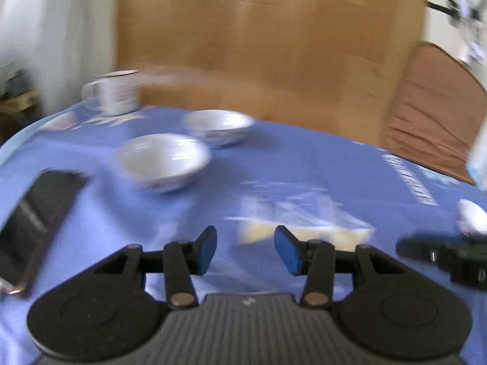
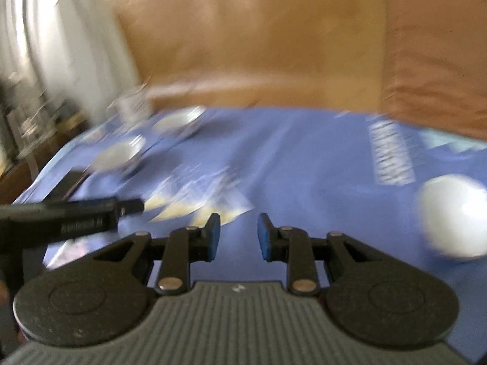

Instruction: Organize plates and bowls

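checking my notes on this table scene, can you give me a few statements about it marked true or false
1. Two white bowls, the near bowl and the far bowl, sit apart on the blue tablecloth. True.
2. The left gripper is shut on a bowl. False: its jaws are open and hold nothing.
3. A white mug stands behind the bowls near the far edge. True.
4. The phone lies inside the near bowl. False: it lies flat on the cloth to that bowl's left.
5. The right gripper is open and empty. True.
6. The third bowl is stacked on the other two. False: it sits alone, off to the right.
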{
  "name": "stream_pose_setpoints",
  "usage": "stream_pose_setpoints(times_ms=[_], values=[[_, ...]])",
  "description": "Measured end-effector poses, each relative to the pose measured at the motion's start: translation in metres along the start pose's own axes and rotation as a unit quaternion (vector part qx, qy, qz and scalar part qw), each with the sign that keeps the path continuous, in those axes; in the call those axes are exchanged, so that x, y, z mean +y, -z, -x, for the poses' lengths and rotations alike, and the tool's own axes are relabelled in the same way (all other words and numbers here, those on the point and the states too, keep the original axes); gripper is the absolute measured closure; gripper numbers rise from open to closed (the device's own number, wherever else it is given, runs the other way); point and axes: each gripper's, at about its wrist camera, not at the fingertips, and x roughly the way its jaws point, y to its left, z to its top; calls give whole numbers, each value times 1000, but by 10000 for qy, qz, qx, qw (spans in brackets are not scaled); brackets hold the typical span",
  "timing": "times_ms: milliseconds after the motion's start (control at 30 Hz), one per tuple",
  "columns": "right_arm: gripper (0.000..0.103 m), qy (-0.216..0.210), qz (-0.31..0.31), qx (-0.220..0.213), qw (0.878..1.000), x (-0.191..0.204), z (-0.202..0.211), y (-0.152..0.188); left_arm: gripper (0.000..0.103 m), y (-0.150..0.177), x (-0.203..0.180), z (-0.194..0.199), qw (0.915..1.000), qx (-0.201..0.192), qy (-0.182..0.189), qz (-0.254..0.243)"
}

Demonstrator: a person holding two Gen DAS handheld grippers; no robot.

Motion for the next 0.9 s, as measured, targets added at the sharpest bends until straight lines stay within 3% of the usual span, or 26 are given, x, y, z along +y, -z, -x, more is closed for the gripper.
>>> stream_pose_setpoints(times_ms=[100,200,300,400,567,667,900], values=[[74,-274,41,644,9975,21,-27,-6,60,-2,44,6,9978,-181,-403,489],[75,-463,0,930,9946,40,-43,-21,60,1,76,3,9926,-233,-600,1030],[75,-646,-204,949,9932,58,-59,-47,61,6,99,5,9873,-362,-308,1514],[75,-775,-438,900,9920,72,-85,-73,61,8,105,7,9860,-398,-233,1604],[75,-600,-791,1139,9885,96,-141,-98,61,12,104,10,9851,-427,-160,1661],[87,-448,-876,1433,9848,102,-168,-99,61,12,106,7,9850,-434,-135,1667],[97,-479,-692,1353,9872,94,-131,-91,59,13,110,6,9837,-444,-15,1743]])
